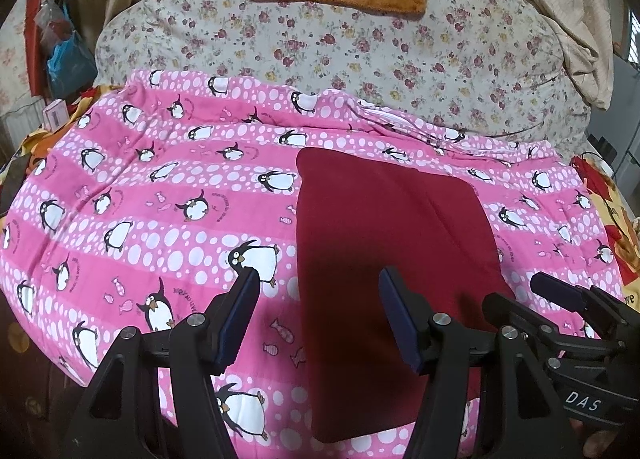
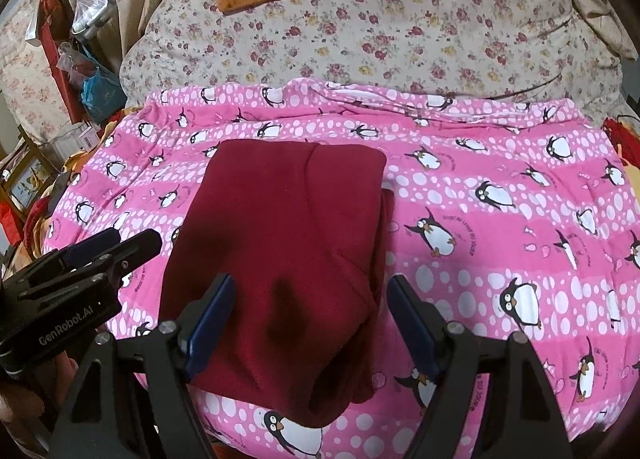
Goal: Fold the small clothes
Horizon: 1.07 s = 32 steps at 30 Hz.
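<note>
Item: red garment (image 2: 280, 259), folded, centre frame on my pink penguin blanket (image 2: 500, 179). My left gripper (image 1: 316, 299) and right gripper (image 2: 308, 303): both released, empty, hovering. Risk: pinching one layer only, so the fold slides apart.

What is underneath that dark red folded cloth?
The red cloth lies on a pink penguin blanket, which shows all around it. Whatever the cloth's own folds cover stays hidden.

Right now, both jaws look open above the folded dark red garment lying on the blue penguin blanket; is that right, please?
Only the colour is wrong: the penguin blanket is pink, as the right wrist view shows. The folded dark red garment does lie on it, and the left gripper and right gripper are open above it.
</note>
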Tool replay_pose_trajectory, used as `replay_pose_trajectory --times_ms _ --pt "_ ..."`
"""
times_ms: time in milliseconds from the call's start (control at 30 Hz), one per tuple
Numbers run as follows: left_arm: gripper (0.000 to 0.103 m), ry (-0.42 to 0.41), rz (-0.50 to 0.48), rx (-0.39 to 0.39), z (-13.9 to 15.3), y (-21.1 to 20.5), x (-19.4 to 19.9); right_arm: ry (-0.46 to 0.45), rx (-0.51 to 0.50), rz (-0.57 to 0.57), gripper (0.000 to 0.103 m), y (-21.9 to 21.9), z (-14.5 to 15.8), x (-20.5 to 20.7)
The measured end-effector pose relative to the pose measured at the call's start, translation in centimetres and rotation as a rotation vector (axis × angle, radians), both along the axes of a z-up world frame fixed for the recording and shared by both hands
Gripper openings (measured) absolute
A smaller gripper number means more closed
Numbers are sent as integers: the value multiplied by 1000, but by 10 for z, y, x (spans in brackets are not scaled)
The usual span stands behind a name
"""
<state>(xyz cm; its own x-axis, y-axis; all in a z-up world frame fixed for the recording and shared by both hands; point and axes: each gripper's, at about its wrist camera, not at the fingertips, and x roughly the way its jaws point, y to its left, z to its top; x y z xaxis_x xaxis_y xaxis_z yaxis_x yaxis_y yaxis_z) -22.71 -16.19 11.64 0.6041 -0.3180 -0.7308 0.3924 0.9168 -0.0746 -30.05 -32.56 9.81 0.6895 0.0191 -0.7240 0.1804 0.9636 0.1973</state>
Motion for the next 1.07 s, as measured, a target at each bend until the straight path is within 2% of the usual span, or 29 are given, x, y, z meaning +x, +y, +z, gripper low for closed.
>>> replay_pose_trajectory --times_ms 733,1067 --pt "42 20 -2 6 -5 -4 8 28 0 6 81 -1 -7 16" --pt "42 68 15 -47 -13 7 27 48 -9 19 81 2 -12 23"
